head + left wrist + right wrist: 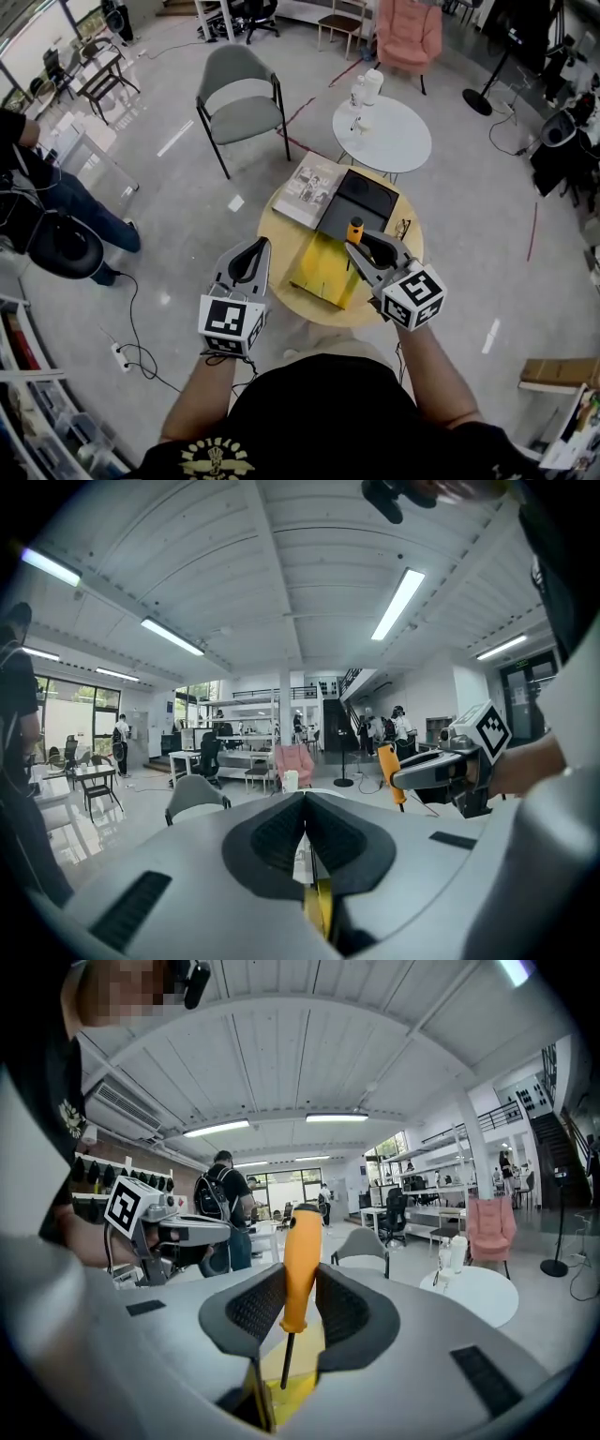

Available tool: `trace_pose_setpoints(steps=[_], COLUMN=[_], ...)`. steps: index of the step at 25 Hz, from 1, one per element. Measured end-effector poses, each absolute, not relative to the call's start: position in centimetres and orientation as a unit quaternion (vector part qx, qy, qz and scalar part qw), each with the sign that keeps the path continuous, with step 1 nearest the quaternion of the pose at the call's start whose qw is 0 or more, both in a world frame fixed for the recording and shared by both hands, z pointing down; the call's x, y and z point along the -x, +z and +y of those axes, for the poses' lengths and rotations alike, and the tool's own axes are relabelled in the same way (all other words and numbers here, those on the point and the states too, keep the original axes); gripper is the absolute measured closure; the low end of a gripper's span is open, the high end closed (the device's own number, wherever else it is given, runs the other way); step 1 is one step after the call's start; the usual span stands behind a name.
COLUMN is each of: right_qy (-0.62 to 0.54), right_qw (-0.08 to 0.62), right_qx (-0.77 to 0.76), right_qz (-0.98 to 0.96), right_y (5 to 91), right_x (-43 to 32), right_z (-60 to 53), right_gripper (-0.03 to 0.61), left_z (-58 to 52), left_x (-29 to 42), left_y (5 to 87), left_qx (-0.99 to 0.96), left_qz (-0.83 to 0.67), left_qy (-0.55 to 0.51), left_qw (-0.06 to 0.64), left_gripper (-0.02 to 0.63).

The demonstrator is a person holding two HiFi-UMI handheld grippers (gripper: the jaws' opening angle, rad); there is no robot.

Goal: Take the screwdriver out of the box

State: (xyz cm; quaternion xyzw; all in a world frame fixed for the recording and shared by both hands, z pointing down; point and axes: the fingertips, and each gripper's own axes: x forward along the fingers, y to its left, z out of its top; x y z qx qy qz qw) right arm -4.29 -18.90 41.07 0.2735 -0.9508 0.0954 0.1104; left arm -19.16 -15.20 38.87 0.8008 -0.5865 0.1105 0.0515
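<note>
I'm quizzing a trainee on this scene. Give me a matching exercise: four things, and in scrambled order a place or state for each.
Things:
1 screwdriver
2 left gripper
3 box
4 white jug

Places or states:
A on the white table
B shut, nothing between the jaws
C on the wooden table
D clamped in the right gripper

Pairs: 1-D, 2-B, 3-C, 4-A.

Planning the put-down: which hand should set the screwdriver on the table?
Right. The right gripper clamps the screwdriver by its orange handle above the yellow box; the left gripper is shut, empty, beside the table.
</note>
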Motion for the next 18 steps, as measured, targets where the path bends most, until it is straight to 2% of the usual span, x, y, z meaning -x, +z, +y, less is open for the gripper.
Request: trace_pose_setpoints(steps=[18], right_qy=[0.061], right_qw=[0.069], right_qx=[-0.274], right_qz=[-0.957], right_y=[35.8], right_x=[5.2], right_z=[-15.4], right_gripper=[0.462], left_z=[-11.2], left_x=[21.7], left_y=[36.2], left_qx=[-0.796], left_qz=[-0.597], left_qy=[0.097], left_qw=[0.023], left_gripper=[0.600])
